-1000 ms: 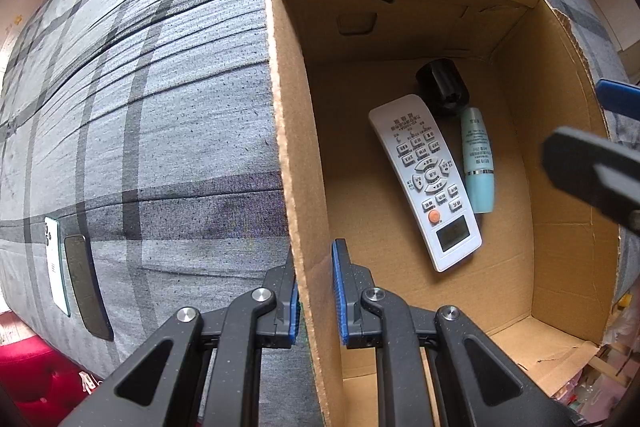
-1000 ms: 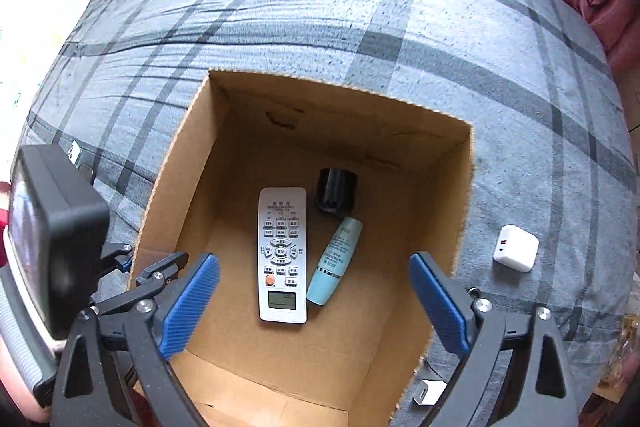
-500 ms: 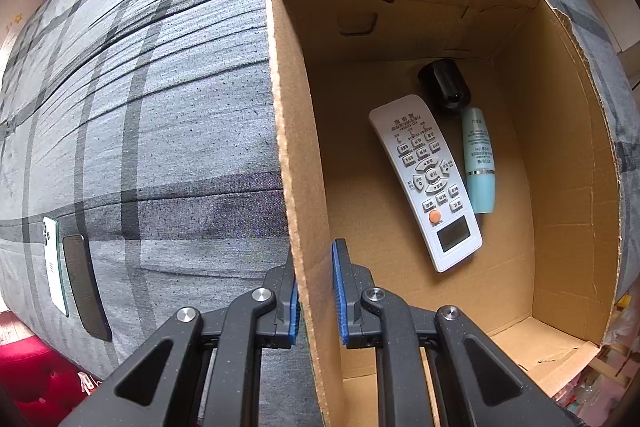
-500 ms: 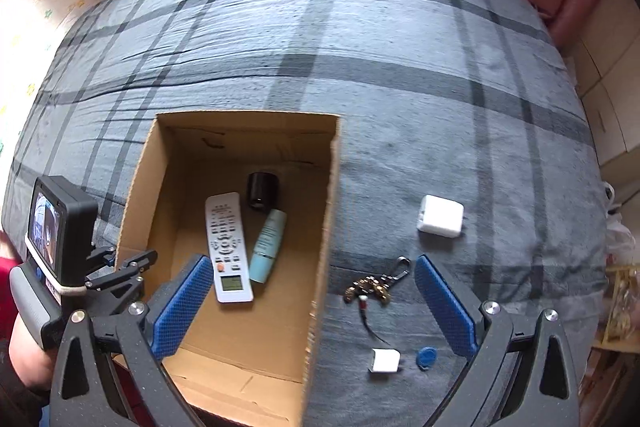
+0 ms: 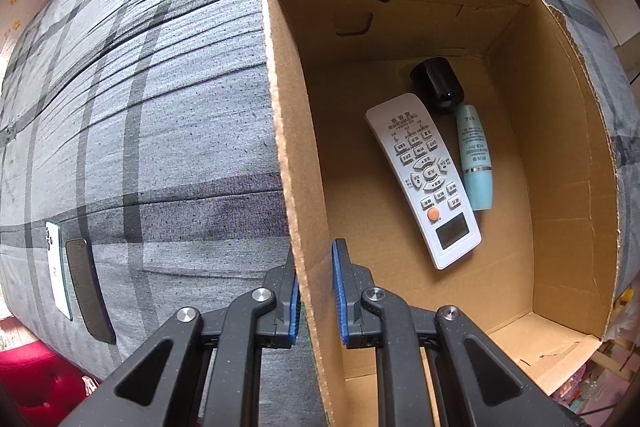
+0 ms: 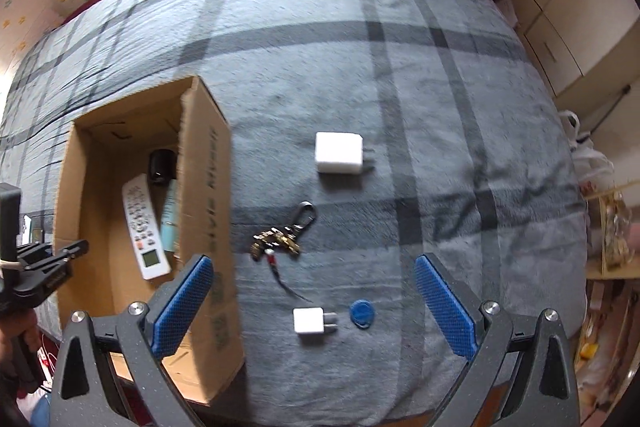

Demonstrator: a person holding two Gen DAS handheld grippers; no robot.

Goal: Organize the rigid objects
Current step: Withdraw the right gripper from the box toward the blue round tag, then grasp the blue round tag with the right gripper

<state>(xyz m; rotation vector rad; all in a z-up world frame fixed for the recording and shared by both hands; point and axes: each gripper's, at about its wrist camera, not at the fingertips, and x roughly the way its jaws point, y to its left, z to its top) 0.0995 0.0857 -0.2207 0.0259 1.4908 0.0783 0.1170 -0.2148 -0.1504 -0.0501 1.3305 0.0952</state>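
Right hand-held gripper (image 6: 314, 307) shifted off box (image 5: 304, 187), open | left (image 5: 316, 301) clamps wall | inside: remote (image 5: 424, 179), tube (image 5: 474, 155), maybe cap (image 5: 438, 83)

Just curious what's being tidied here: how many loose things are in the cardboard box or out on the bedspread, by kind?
Remote control: 1
Blue tube: 1
Black cylinder: 1
White chargers: 2
Keyring: 1
Blue disc: 1
Phones: 2
Total: 9
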